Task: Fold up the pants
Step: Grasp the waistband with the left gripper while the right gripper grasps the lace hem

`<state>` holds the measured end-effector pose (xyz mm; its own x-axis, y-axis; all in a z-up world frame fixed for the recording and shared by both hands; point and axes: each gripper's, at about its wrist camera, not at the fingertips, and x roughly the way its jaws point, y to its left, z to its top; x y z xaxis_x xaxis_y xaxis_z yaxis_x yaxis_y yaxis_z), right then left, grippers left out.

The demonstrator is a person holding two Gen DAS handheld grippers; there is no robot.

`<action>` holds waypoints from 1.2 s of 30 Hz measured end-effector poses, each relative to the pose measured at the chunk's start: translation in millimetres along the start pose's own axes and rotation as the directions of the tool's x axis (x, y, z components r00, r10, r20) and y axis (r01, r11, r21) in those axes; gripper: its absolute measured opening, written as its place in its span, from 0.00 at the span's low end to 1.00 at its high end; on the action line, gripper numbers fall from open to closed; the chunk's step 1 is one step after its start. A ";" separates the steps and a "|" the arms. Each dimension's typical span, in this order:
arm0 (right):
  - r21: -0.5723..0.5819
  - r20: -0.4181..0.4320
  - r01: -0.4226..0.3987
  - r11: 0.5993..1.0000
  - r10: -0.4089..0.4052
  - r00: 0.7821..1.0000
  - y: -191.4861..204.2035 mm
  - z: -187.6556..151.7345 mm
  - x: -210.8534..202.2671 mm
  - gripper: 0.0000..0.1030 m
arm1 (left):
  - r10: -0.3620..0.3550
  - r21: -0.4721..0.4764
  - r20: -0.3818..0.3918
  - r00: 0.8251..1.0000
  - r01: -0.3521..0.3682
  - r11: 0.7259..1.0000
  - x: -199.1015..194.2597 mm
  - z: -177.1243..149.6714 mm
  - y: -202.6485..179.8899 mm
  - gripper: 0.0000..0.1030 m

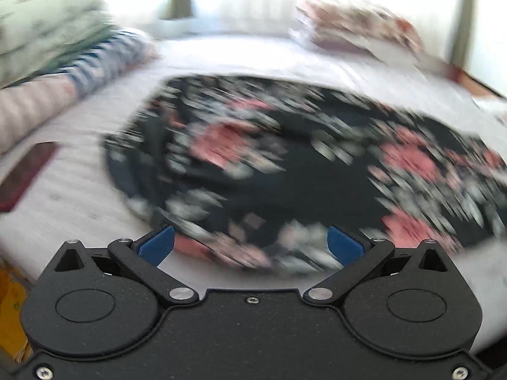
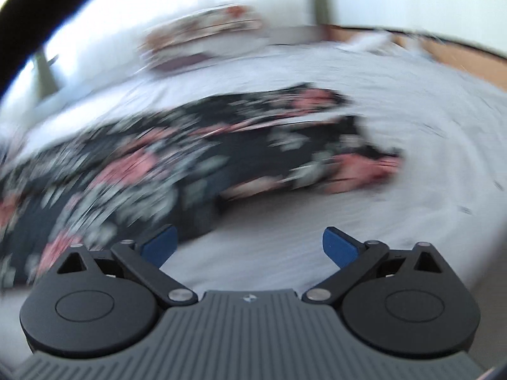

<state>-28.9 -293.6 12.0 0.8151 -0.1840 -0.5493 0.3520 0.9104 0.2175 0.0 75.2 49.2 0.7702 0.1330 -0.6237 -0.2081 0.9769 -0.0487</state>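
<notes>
The pants [image 1: 285,164] are black with pink and white flowers and lie spread on a white bed sheet [image 1: 79,190]. Both views are motion-blurred. My left gripper [image 1: 250,243] is open and empty, hovering over the near edge of the pants. In the right wrist view the pants [image 2: 190,158] stretch from lower left to the middle right, with the leg ends [image 2: 364,164] on the right. My right gripper [image 2: 248,243] is open and empty above the bare sheet [image 2: 412,126], its left finger [image 2: 158,247] close to the pants' edge.
Folded bedding [image 1: 47,31] and a striped cloth [image 1: 104,60] are stacked at the far left. A floral pillow [image 1: 358,25] lies at the far side of the bed. A dark red flat object [image 1: 25,174] lies on the sheet at left. Wooden floor [image 2: 443,50] shows beyond the bed.
</notes>
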 end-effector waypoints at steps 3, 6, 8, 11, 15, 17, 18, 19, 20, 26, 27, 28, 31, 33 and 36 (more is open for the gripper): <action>0.179 0.013 0.061 0.982 -0.064 0.998 -45.7 19.2 7.1 0.86 | 0.087 -0.157 0.021 0.996 -0.083 0.984 10.4 16.2 37.8 1.00; 0.273 0.016 0.121 0.954 -0.131 0.991 -75.6 33.7 15.0 0.79 | 0.156 -0.260 0.022 0.988 -0.145 0.955 24.5 27.0 69.9 1.00; 0.308 0.010 0.148 0.940 -0.158 0.987 -89.7 37.5 19.7 0.75 | 0.189 -0.293 0.026 0.982 -0.174 0.940 32.7 32.3 88.2 0.96; 0.347 -0.012 0.174 0.922 -0.181 0.983 -101.9 40.9 31.2 0.70 | 0.240 -0.302 0.017 0.971 -0.224 0.926 50.3 40.4 106.4 0.89; 0.336 -0.023 0.190 0.922 -0.194 0.981 -109.3 46.3 48.4 0.64 | 0.281 -0.352 -0.014 0.959 -0.268 0.897 78.4 48.5 128.2 0.80; 0.323 -0.030 0.183 0.929 -0.183 0.983 -110.0 48.1 54.2 0.62 | 0.295 -0.383 -0.027 0.955 -0.282 0.880 91.3 50.8 137.5 0.72; 0.316 -0.033 0.180 0.931 -0.179 0.983 -111.3 49.6 56.8 0.61 | 0.297 -0.392 -0.024 0.955 -0.282 0.876 98.4 51.4 140.2 0.70; 0.310 -0.035 0.180 0.934 -0.178 0.983 -111.5 50.8 58.8 0.59 | 0.304 -0.397 -0.022 0.952 -0.288 0.871 104.4 51.7 142.8 0.70; 0.301 -0.037 0.179 0.937 -0.176 0.984 -110.6 52.2 60.7 0.58 | 0.312 -0.398 -0.028 0.950 -0.297 0.868 110.8 52.2 143.9 0.70; 0.238 -0.047 0.155 0.959 -0.148 0.988 -99.7 60.9 75.0 0.50 | 0.348 -0.374 -0.045 0.936 -0.339 0.863 136.8 49.2 138.1 0.53; 0.229 -0.047 0.153 0.961 -0.146 0.988 -98.1 62.3 78.0 0.46 | 0.351 -0.359 -0.042 0.935 -0.342 0.868 137.9 50.5 135.6 0.38; 0.226 -0.048 0.151 0.962 -0.144 0.988 -97.5 63.4 81.3 0.38 | 0.352 -0.343 -0.042 0.935 -0.344 0.874 140.1 50.8 133.5 0.33; 0.243 -0.070 0.173 0.955 -0.160 0.985 -99.1 65.8 92.1 0.13 | 0.345 -0.318 -0.037 0.938 -0.338 0.886 139.7 53.4 128.6 0.07; 0.229 -0.064 0.187 0.955 -0.177 0.982 -99.0 68.3 93.2 0.05 | 0.337 -0.299 -0.027 0.941 -0.329 0.896 136.2 56.9 124.7 0.04; 0.183 -0.028 0.233 0.955 -0.232 0.972 -97.2 74.7 86.3 0.03 | 0.356 -0.254 0.025 0.934 -0.339 0.906 124.8 61.8 117.6 0.02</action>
<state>41.6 -425.7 3.7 0.6980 -0.3795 -0.6073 0.6102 0.7590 0.2270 108.9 217.0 13.9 0.6605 0.4762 -0.5806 -0.6022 0.7978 -0.0308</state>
